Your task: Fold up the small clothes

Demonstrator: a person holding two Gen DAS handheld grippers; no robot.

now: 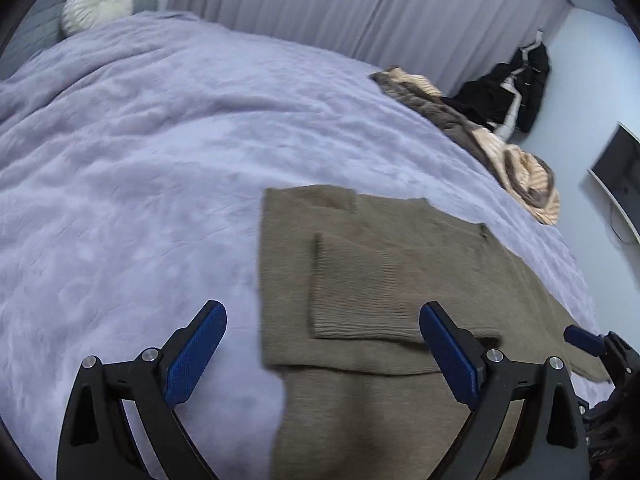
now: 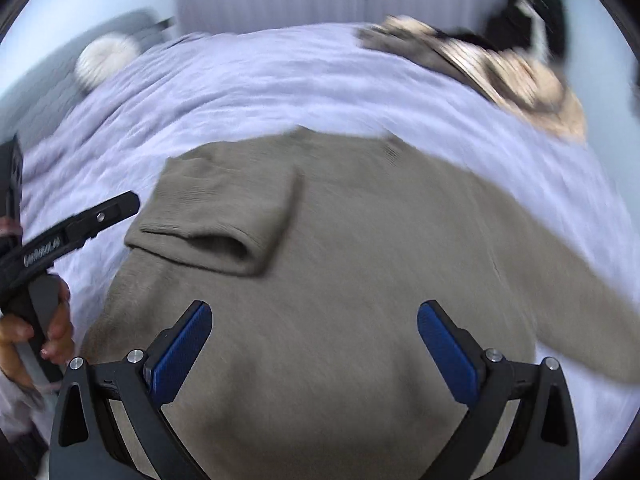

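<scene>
An olive-brown knit sweater (image 1: 372, 264) lies flat on the lavender bedspread (image 1: 140, 168). One sleeve (image 1: 360, 288) is folded across its body, cuff toward me. My left gripper (image 1: 322, 320) hangs open above the sweater's left edge, nothing between its blue pads. In the right wrist view the same sweater (image 2: 360, 248) fills the middle, folded sleeve (image 2: 224, 216) at upper left, the other sleeve (image 2: 580, 312) stretched out to the right. My right gripper (image 2: 314, 320) is open over the sweater's body, holding nothing. The left gripper (image 2: 80, 224) shows at the left edge, gripped by a hand (image 2: 52, 328).
A crumpled pile of tan and brown clothes (image 1: 492, 144) lies at the bed's far right edge. Dark garments (image 1: 516, 88) hang by the wall behind it. A round white cushion (image 1: 98, 2) sits at the headboard. Grey curtains (image 1: 360, 4) run along the back.
</scene>
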